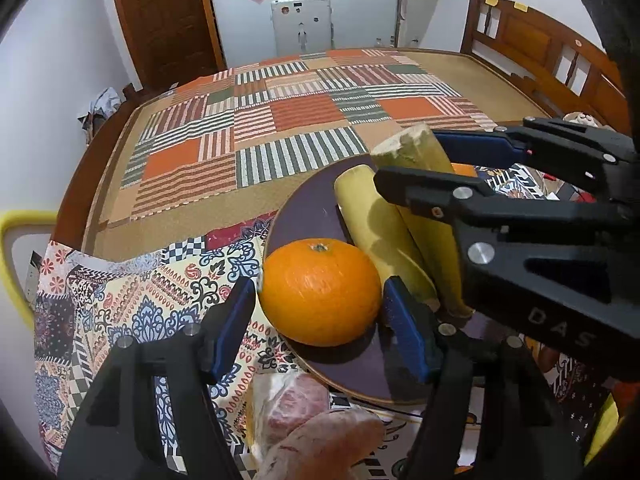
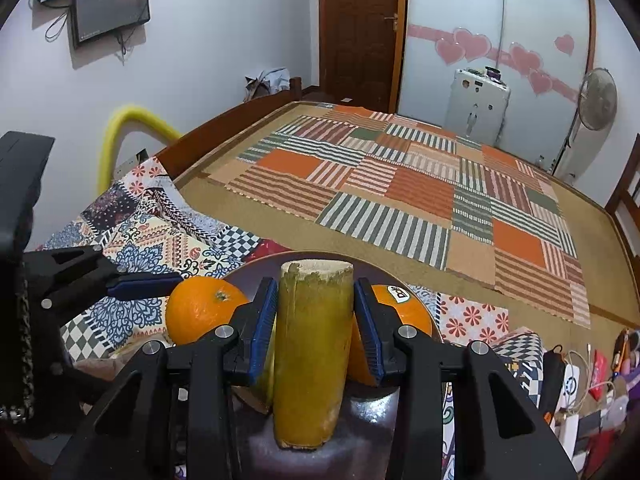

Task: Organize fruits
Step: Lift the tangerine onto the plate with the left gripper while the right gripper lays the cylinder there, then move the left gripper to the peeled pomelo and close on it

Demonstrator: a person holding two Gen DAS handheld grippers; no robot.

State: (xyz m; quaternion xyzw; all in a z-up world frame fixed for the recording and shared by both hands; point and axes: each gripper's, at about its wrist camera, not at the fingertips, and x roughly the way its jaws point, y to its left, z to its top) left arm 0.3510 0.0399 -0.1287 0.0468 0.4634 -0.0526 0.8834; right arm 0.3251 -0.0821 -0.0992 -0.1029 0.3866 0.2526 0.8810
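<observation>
On the near edge of the bed, over a patterned patchwork cloth (image 1: 132,300), sits a round, dark purple plate with a wooden rim (image 1: 304,216) that holds the fruit. Left tongs (image 1: 320,308) stand apart around a round orange with a pebbled skin and a small green stem scar (image 1: 320,292): the blue pads (image 1: 236,320) flank it on both sides, the right pad close against the fruit, though contact cannot be told for certain. Right tongs (image 2: 316,320) are clamped on a yellow-green cut banana piece with a rough, pale cut end (image 2: 314,352); it stands upright on the plate between the ribbed blue pads. Just beside it, seen from the left wrist, lies a second pale yellow banana piece (image 1: 376,236), leaning against the first.

Behind the right tongs, a second orange with a small white sticker (image 2: 400,304) rests at the far right of the plate, partly hidden by the black finger. Near the plate's front edge lies a clear plastic bag holding pinkish-red pieces (image 1: 288,404), beside a reddish-brown rounded item (image 1: 332,444) too blurred to name. Farther back, a woven mat of striped orange, green and brown squares (image 1: 280,120) covers the bed, with a wooden headboard (image 1: 532,36) at the far right corner. A white appliance (image 2: 478,106), a standing fan (image 2: 596,100) and a brown wooden door (image 2: 360,28) line the far wall.
</observation>
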